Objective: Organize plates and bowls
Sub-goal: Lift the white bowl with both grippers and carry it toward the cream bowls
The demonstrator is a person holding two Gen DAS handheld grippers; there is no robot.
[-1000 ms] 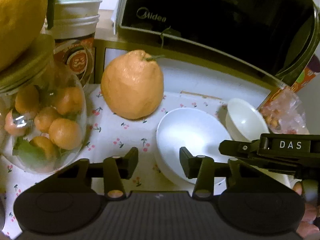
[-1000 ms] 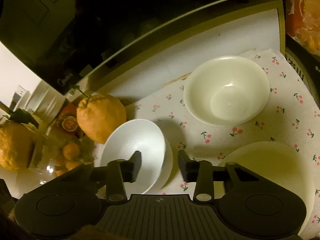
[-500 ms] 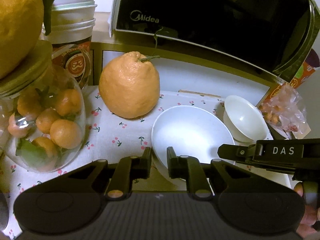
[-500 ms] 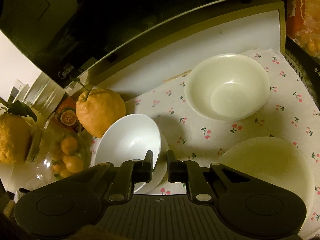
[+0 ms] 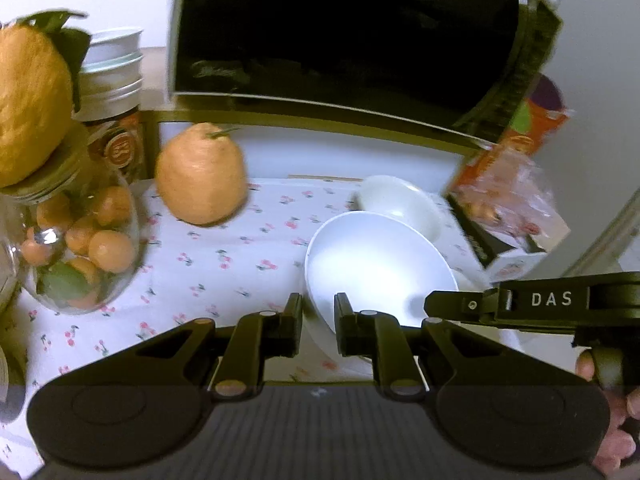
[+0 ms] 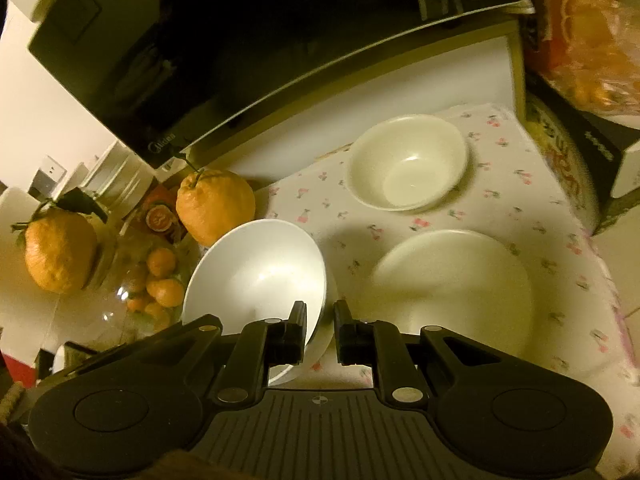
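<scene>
A white bowl (image 5: 380,264) (image 6: 256,276) is tilted and held at its rim from both sides. My left gripper (image 5: 318,318) is shut on its near rim. My right gripper (image 6: 320,330) is shut on the opposite rim; its body shows in the left wrist view (image 5: 532,306). A small plate edge (image 6: 320,346) shows under the bowl. A cream bowl (image 6: 408,162) (image 5: 400,204) stands at the back of the cherry-print cloth (image 6: 500,208). A cream plate (image 6: 456,292) lies in front of it.
A black microwave (image 5: 340,32) stands on a shelf behind. A large orange citrus (image 5: 200,172) sits at the back left. A glass jar of small oranges (image 5: 76,248) stands left, with another citrus (image 5: 28,96) on its lid. Snack boxes (image 6: 580,40) are at right.
Both grippers have closed from open onto the white bowl's rim and lifted and tilted it, moving it rightward toward the cream bowl and plate.
</scene>
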